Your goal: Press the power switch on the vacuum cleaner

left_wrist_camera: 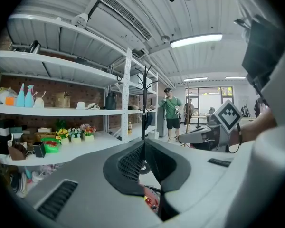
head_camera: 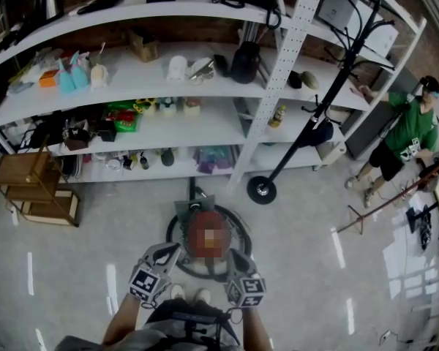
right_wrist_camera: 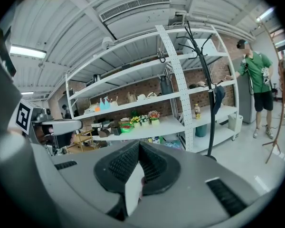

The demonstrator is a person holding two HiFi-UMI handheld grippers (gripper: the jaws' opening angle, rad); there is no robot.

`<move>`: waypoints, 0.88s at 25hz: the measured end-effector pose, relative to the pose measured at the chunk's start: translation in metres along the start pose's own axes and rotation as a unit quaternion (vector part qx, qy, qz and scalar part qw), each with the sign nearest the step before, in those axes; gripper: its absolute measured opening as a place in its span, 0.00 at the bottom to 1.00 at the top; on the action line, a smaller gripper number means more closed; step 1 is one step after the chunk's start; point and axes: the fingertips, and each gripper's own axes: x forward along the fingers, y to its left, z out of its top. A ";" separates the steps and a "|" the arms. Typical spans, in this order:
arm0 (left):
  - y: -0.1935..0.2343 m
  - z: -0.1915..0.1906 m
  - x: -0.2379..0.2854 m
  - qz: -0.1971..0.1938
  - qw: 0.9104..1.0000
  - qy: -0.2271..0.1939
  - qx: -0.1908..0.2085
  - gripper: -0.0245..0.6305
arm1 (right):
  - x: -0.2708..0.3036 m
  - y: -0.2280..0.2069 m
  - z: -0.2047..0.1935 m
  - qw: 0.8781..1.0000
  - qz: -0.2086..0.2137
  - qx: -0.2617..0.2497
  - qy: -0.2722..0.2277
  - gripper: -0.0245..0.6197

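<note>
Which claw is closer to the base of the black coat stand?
Right. The right claw sits just short of the coat stand base; the left claw is farther left, across the vacuum cleaner.

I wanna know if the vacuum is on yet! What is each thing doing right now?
left gripper: jaws together, empty, held by the vacuum cleaner.
right gripper: jaws together, empty, held by the vacuum cleaner.
vacuum cleaner: sitting on the floor; on or off cannot be told.
coat stand: standing upright.
</note>
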 end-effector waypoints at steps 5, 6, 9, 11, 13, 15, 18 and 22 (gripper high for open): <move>-0.002 0.012 -0.008 0.008 1.000 -0.008 -0.003 0.05 | -0.010 0.004 0.011 1.000 0.000 0.003 -0.018 0.06; -0.001 0.014 -0.009 0.010 1.000 -0.011 -0.001 0.05 | -0.011 0.004 0.012 1.000 -0.003 0.006 -0.018 0.06; -0.003 0.017 -0.013 0.011 1.000 -0.016 -0.002 0.05 | -0.018 0.008 0.017 1.000 -0.003 0.012 -0.024 0.06; -0.003 0.020 -0.015 0.013 1.000 -0.018 -0.001 0.05 | -0.022 0.010 0.020 1.000 -0.003 0.012 -0.028 0.06; -0.002 0.024 -0.018 0.015 1.000 -0.024 0.005 0.05 | -0.025 0.011 0.022 0.999 -0.005 0.008 -0.032 0.06; 0.000 0.025 -0.022 0.017 0.999 -0.029 0.010 0.05 | -0.028 0.014 0.024 0.999 -0.005 0.003 -0.036 0.06; 0.001 0.026 -0.025 0.018 0.999 -0.028 0.012 0.05 | -0.032 0.016 0.026 0.999 -0.005 -0.005 -0.037 0.06; 0.000 0.037 -0.030 0.024 0.999 -0.033 0.021 0.05 | -0.037 0.017 0.036 0.999 -0.006 -0.007 -0.049 0.06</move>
